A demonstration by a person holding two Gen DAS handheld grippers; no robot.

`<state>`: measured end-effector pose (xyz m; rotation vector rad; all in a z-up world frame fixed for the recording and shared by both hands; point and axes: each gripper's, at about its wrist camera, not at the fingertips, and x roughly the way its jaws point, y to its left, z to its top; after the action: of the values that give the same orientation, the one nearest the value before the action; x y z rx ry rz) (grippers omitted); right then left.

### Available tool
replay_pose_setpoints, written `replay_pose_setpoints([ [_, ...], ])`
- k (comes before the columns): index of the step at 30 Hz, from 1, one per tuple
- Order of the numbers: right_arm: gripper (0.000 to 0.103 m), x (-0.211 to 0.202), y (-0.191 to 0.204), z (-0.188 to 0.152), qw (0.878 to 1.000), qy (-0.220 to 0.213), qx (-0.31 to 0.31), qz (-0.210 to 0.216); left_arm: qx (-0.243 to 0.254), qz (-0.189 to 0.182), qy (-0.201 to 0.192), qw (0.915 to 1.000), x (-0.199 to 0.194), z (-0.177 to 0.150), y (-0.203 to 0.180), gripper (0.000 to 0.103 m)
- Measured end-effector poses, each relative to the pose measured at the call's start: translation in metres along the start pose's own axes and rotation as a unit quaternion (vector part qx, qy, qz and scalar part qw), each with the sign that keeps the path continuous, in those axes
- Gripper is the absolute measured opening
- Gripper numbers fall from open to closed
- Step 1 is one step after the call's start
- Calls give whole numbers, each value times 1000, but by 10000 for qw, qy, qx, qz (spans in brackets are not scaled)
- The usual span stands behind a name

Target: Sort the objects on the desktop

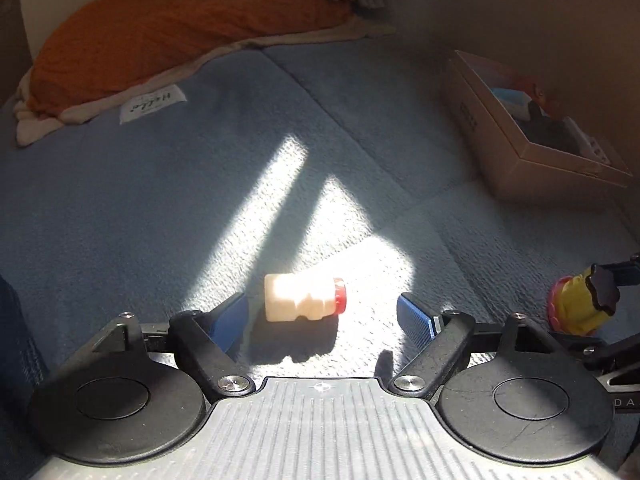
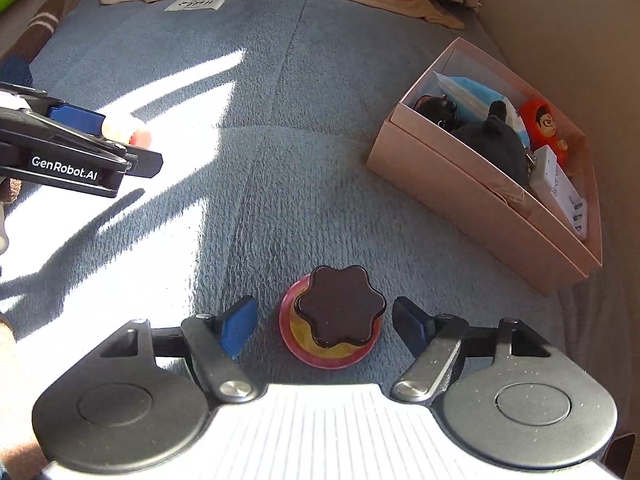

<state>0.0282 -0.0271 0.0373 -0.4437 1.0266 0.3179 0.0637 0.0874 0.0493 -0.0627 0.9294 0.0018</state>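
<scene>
The left gripper (image 1: pixel 322 314) points down at the blue blanket (image 1: pixel 200 200), its jaws wide apart with a small cream bottle (image 1: pixel 300 298) lying on its side between them, red cap to the right. Neither blue pad (image 1: pixel 232 320) touches the bottle; there is a clear gap on each side, wider on the right. The bottle lies in a bright patch of sunlight.

The right gripper (image 2: pixel 324 326) also points down with its jaws spread. Between them stands a toy pudding (image 2: pixel 332 320) with a dark brown, flower-shaped top, a yellow body and a pink base. The pads stand just beside it on both sides without pressing on it. In the left wrist view the same toy (image 1: pixel 576 304) sits at the right edge, well apart from the bottle.

Beyond both grippers the blanket runs open and flat, crossed by a fold line, up to an orange cushion (image 1: pixel 180 28) and a white label (image 1: pixel 152 104) at the far end. On the right a beige wall (image 2: pixel 560 20) closes off the space.

Against that right side sits a pink cardboard box (image 2: pixel 460 184), open on top. Inside are black plush figures (image 2: pixel 492 140), a blue-and-white packet (image 2: pixel 472 92), a small red doll with glasses (image 2: pixel 544 124) and a white plug-like block (image 2: pixel 560 184).
</scene>
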Motion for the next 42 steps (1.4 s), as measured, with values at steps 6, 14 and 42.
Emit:
replay_pose_setpoints([
  [6,78,0,16,-8,9988,-125,-433,-215,-27,254,-138,9996,6,0,3,70],
  [14,66,11,0,-1,9997,140,164,100,5,246,-133,9996,4,0,1,53],
  [42,56,-198,-191,-29,9617,-1898,1969,-170,1093,-1206,-1344,9775,-110,91,-143,49],
])
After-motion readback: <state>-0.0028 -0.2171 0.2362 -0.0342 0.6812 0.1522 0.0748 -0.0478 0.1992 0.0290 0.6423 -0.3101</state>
